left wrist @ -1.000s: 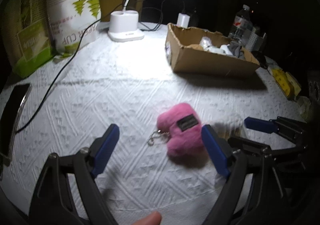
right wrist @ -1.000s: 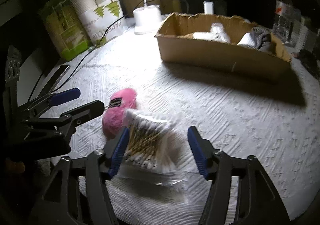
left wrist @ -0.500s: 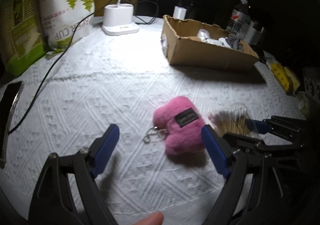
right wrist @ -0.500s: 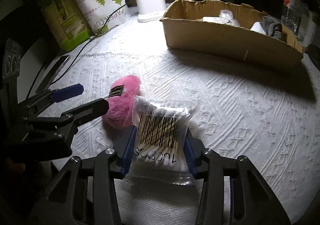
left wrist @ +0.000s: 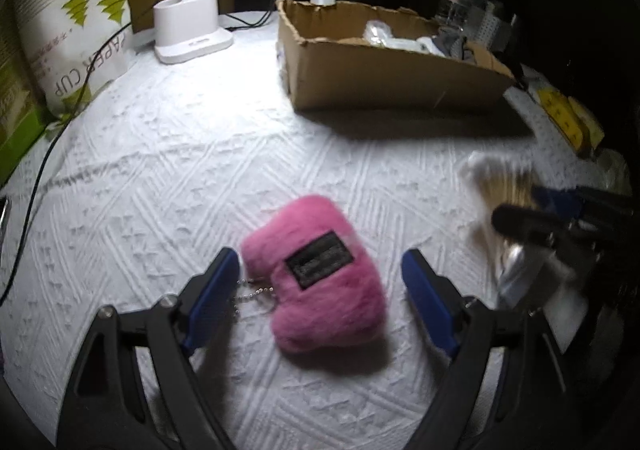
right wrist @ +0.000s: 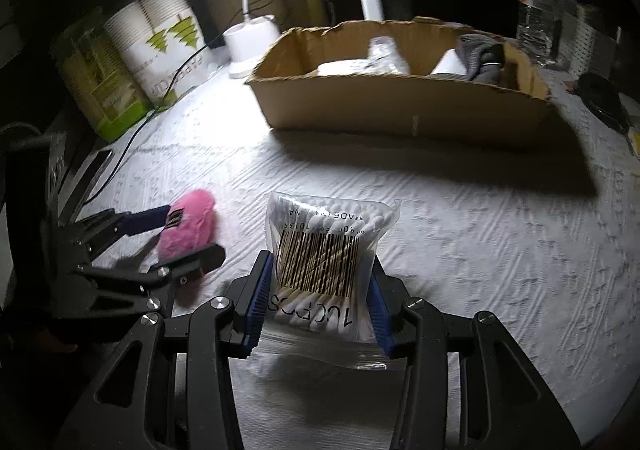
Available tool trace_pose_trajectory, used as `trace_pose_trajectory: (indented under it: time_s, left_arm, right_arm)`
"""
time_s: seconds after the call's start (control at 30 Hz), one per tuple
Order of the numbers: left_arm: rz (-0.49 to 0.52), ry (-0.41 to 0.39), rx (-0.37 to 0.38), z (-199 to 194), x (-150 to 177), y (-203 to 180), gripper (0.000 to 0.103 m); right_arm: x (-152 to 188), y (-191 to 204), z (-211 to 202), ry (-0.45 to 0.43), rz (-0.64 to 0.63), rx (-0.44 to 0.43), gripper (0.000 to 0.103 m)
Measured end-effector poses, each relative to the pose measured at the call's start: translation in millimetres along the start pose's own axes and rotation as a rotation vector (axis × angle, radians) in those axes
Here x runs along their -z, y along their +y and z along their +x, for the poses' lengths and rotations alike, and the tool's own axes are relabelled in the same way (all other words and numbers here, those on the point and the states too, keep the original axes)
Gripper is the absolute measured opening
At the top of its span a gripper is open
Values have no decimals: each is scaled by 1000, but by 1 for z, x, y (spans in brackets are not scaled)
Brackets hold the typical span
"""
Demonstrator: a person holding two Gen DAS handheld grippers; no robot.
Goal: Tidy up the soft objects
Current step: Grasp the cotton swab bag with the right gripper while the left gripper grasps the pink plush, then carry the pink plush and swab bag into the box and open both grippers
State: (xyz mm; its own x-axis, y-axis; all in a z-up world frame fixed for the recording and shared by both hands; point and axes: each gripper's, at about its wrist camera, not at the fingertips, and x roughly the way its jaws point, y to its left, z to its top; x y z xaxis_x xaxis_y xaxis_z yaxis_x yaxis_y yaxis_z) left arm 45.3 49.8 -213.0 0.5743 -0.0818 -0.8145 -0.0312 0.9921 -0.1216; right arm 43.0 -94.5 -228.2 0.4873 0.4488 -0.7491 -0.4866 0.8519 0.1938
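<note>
Pink plush keychain (left wrist: 316, 278) is lying on the white table (left wrist: 200, 169) between the left gripper (left wrist: 320, 282) jaws, spread wide. Right gripper (right wrist: 320, 290) is clamping a cotton swab bag (right wrist: 324, 258) (lifted), cardboard box (right wrist: 400, 105) sitting beyond.

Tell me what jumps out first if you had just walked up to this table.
The pink plush keychain lies on the white cloth between the open left claw. The right claw is shut on a bag of cotton swabs. Behind them sits the lamp-lit cardboard box.
</note>
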Motion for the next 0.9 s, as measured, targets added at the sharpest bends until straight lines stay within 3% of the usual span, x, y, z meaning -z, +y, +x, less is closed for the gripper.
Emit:
trace_pose_trajectory:
  time_s: [0.1, 0.2, 0.4, 0.73, 0.9]
  left_arm:
    - [18, 3, -5, 2, -1, -3, 81]
    - [29, -5, -33, 2, -2, -4, 62]
    - [5, -10, -29, 2, -4, -1, 46]
    - [-9, -62, 11, -20, -14, -15, 45]
    - [31, -105, 17, -32, -28, -27, 45]
  right_arm:
    - [-3, -13, -3, -10, 16, 3, 47]
    - [-6, -22, -5, -20, 28, 3, 47]
    - [-11, -35, -11, -38, 40, -5, 47]
    - [-18, -52, -20, -66, 55, -23, 47]
    - [-25, -58, -26, -81, 53, -24, 47]
